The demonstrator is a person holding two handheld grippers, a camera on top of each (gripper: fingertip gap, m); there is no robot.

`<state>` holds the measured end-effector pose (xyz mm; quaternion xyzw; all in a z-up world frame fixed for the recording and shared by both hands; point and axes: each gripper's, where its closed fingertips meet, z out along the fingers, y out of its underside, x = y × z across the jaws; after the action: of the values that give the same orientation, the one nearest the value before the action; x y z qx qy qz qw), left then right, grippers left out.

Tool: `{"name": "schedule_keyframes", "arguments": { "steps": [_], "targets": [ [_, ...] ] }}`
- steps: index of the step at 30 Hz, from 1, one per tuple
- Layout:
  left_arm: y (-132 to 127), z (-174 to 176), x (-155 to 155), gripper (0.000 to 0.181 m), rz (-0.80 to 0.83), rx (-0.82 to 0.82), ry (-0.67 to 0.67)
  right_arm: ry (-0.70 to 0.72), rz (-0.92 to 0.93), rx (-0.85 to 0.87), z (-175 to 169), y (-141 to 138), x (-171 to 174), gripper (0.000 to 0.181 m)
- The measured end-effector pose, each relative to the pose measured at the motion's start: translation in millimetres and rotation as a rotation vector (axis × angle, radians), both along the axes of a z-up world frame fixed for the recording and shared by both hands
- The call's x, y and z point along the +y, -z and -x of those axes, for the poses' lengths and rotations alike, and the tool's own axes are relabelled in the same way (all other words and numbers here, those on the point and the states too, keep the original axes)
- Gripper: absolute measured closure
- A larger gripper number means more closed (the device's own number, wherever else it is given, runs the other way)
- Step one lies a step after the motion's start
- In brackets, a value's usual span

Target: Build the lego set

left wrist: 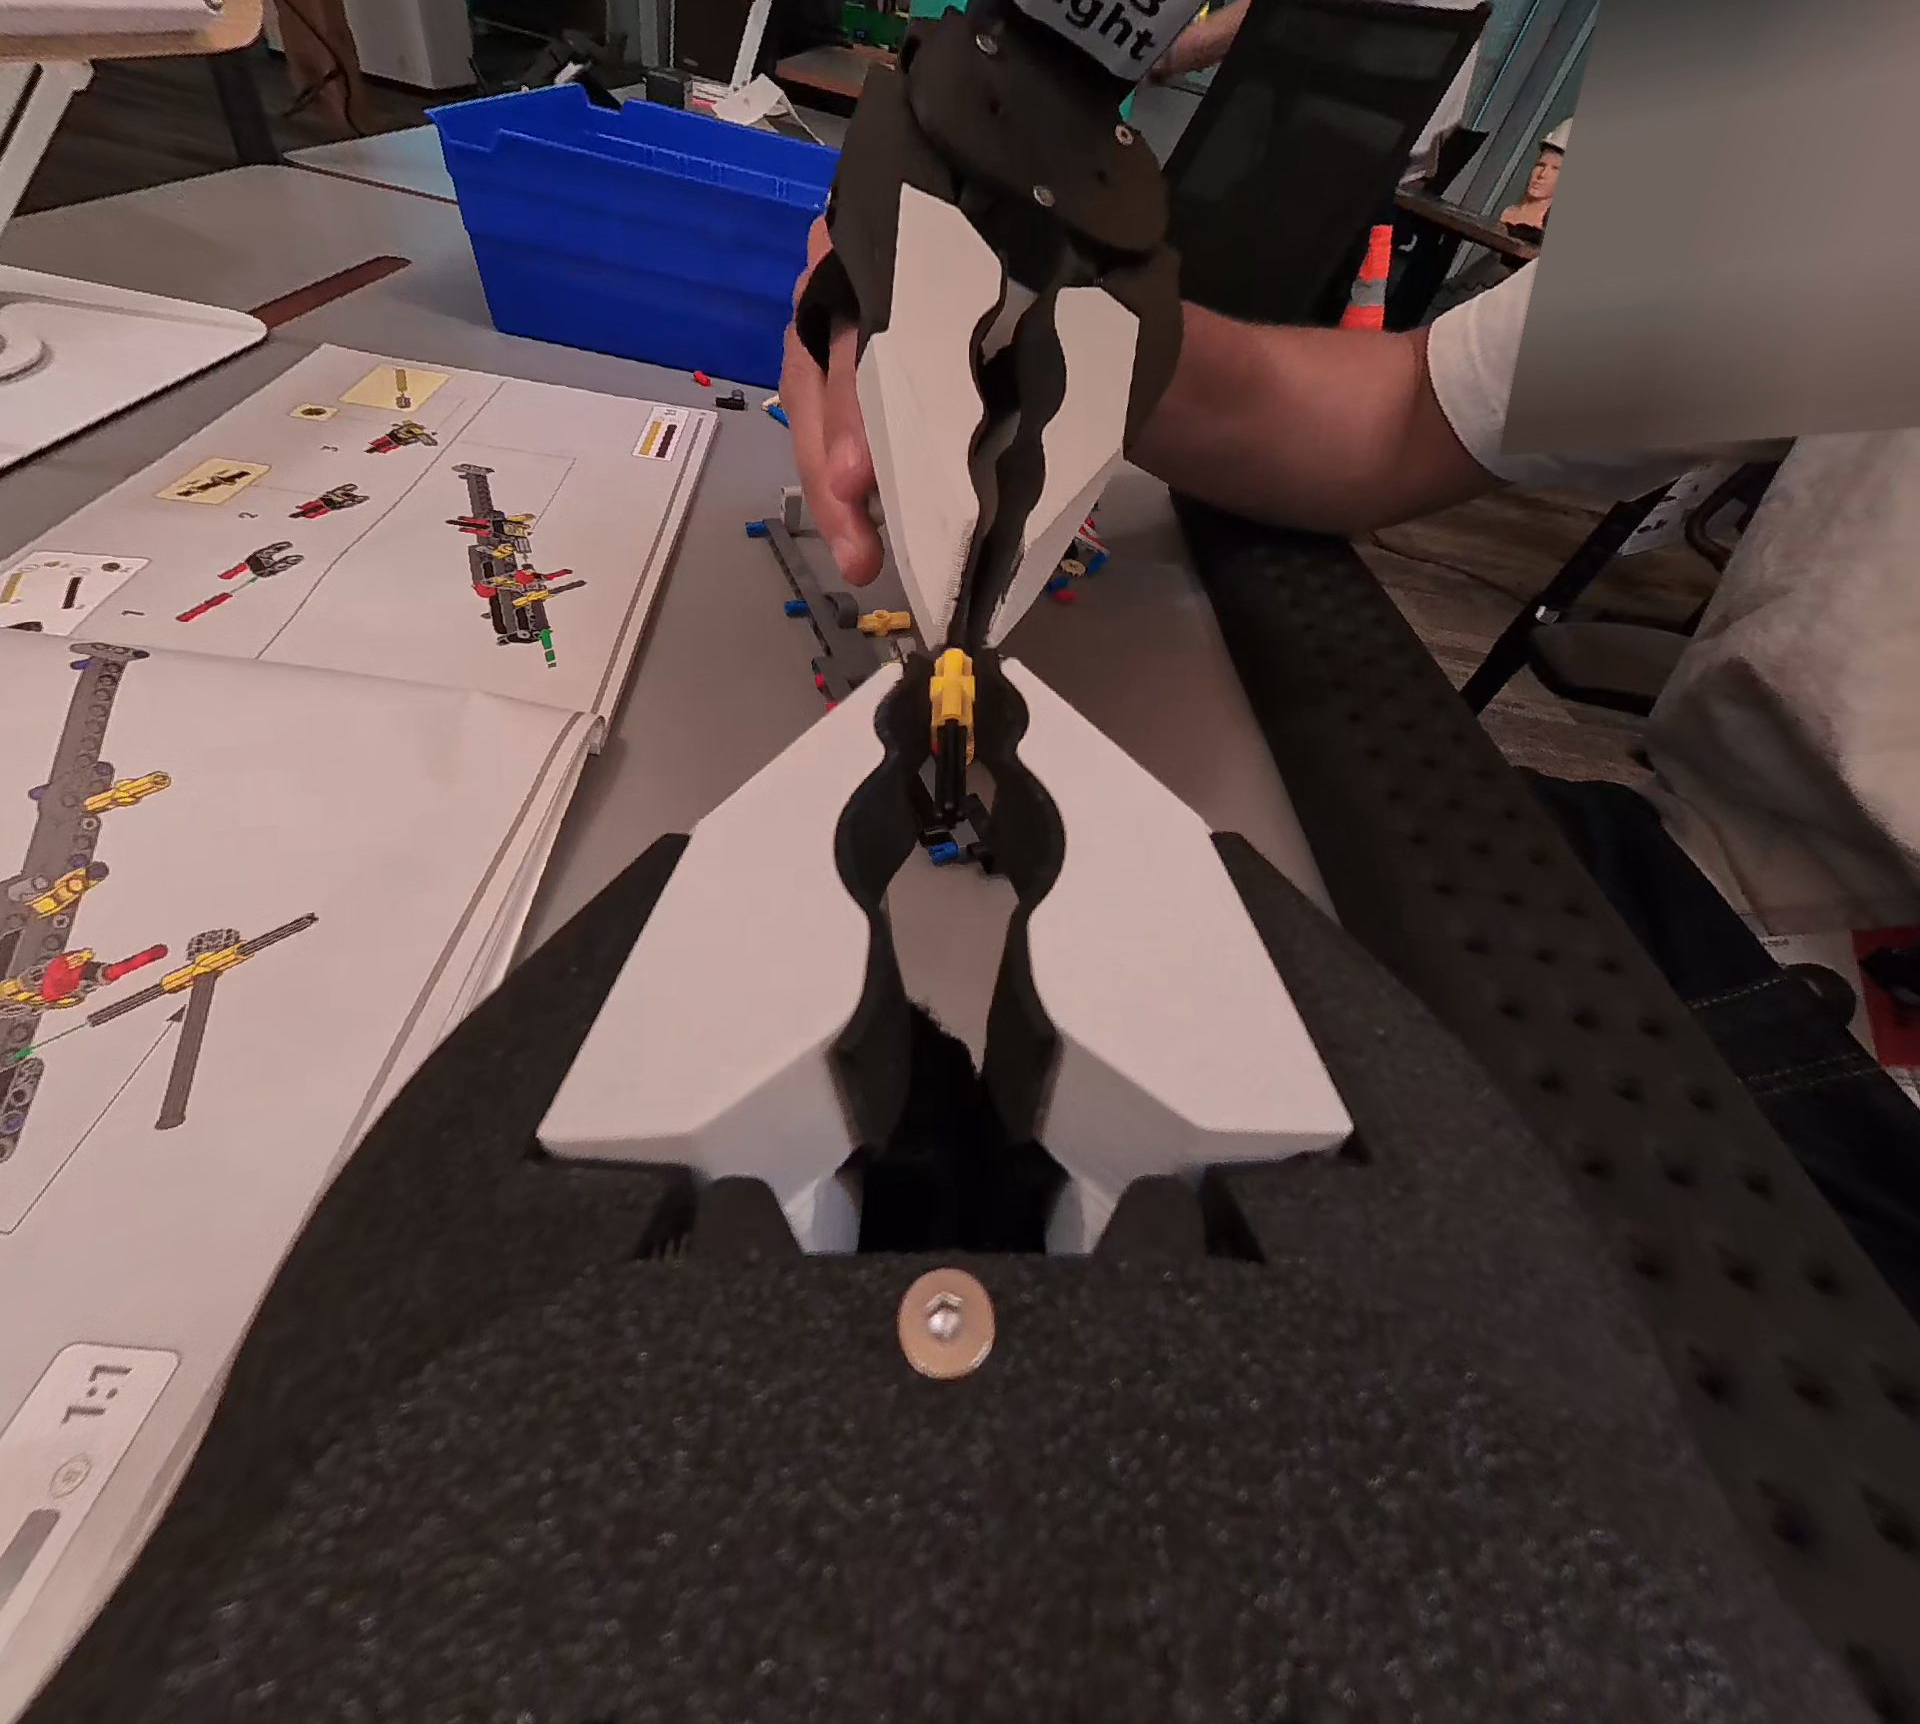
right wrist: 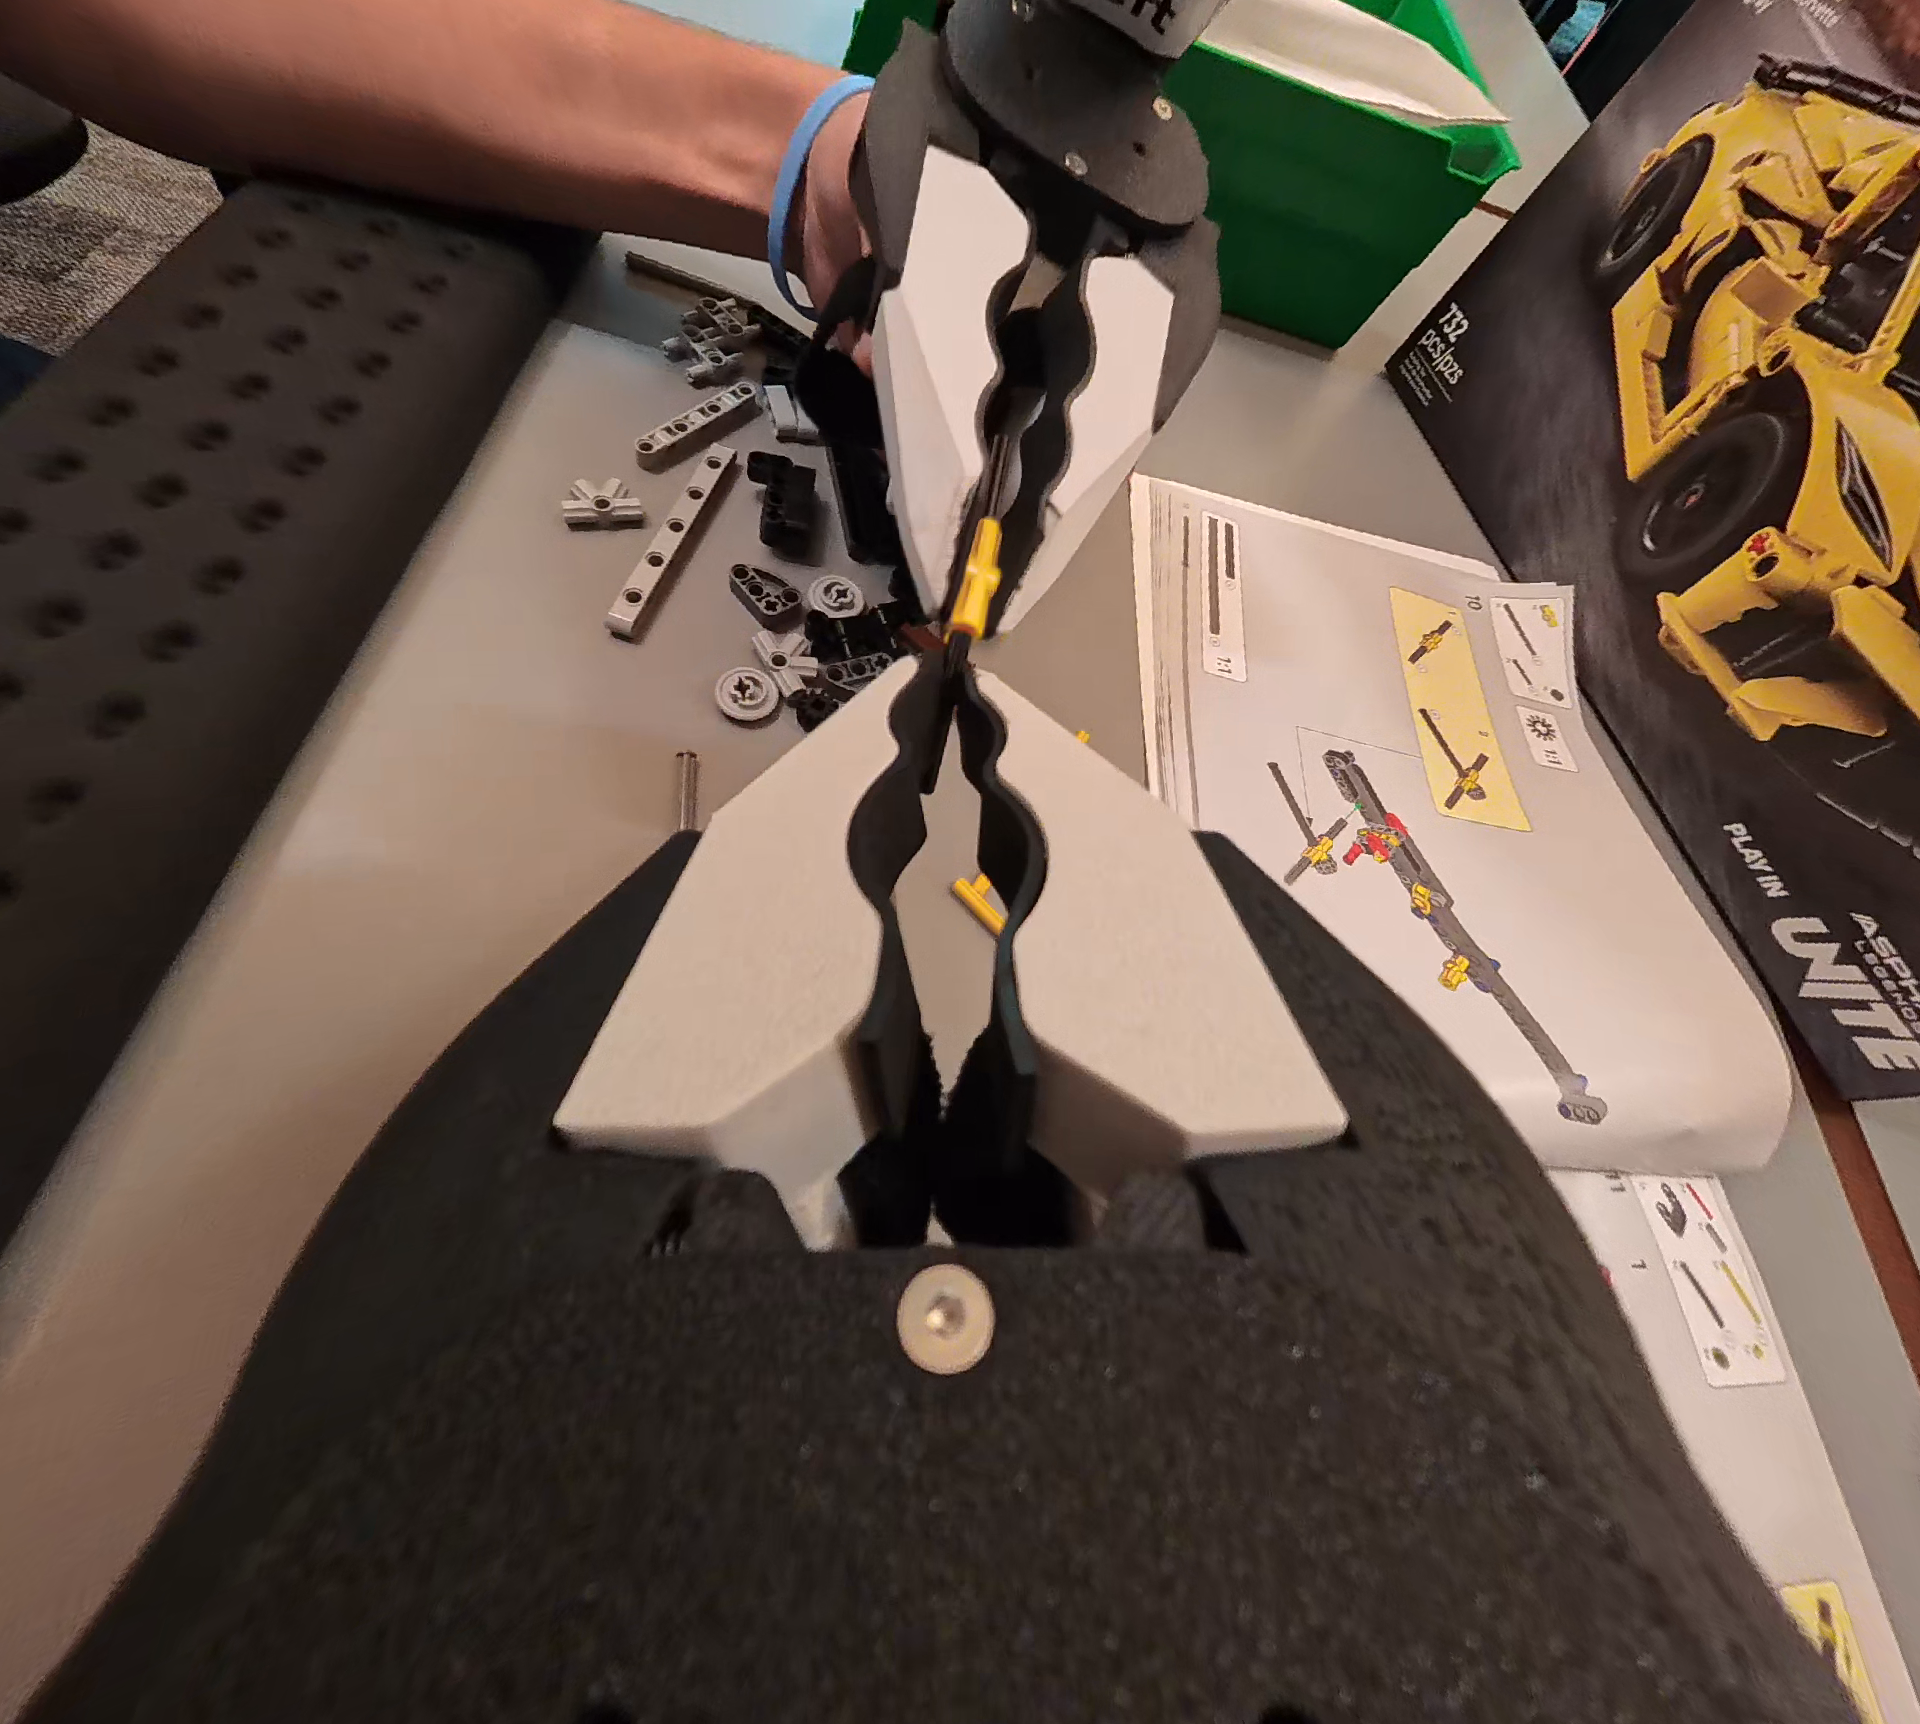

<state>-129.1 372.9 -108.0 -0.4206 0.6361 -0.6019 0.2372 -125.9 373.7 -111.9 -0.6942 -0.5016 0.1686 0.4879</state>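
Observation:
A small yellow connector (left wrist: 951,689) sits on a thin black axle (left wrist: 945,775), held in the air between both grippers. My left gripper (left wrist: 951,672) is shut on the yellow connector, and the axle runs back between its fingers. My right gripper (left wrist: 961,630) comes down from above and meets it tip to tip. In the right wrist view my right gripper (right wrist: 943,672) is shut on the lower end of the black axle (right wrist: 938,729). The left gripper (right wrist: 961,625) above it pinches the yellow connector (right wrist: 977,583).
An open instruction booklet (left wrist: 312,635) lies on the left and a blue bin (left wrist: 644,240) stands behind it. A partly built grey beam (left wrist: 821,594) lies beneath the grippers. Loose grey and black pieces (right wrist: 727,531), a green bin (right wrist: 1299,199), the set's box (right wrist: 1714,427) and a black perforated pad (right wrist: 208,531) surround them. My left and right fingertips are right by each other.

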Motion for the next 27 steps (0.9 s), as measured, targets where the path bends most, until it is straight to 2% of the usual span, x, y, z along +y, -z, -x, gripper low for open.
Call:
{"name": "schedule_keyframes", "arguments": {
  "steps": [12,21,24,27],
  "targets": [
    [5.8,-0.1,-2.4,0.175,-0.032,0.026,0.007,-0.002,0.047,-0.008,1.5,7.1,-1.6,0.180],
    [45.4,8.5,-13.4,0.175,-0.248,0.207,0.024,-0.050,0.189,-0.116,8.5,47.2,-12.1,0.180],
    [49.9,10.0,-11.0,0.176,-0.240,0.232,0.023,-0.042,0.183,-0.115,9.6,49.7,-9.1,0.180],
    [43.6,7.6,-7.4,0.175,-0.199,0.206,0.009,-0.023,0.179,-0.063,7.6,42.5,-5.7,0.180]
  ]
}}
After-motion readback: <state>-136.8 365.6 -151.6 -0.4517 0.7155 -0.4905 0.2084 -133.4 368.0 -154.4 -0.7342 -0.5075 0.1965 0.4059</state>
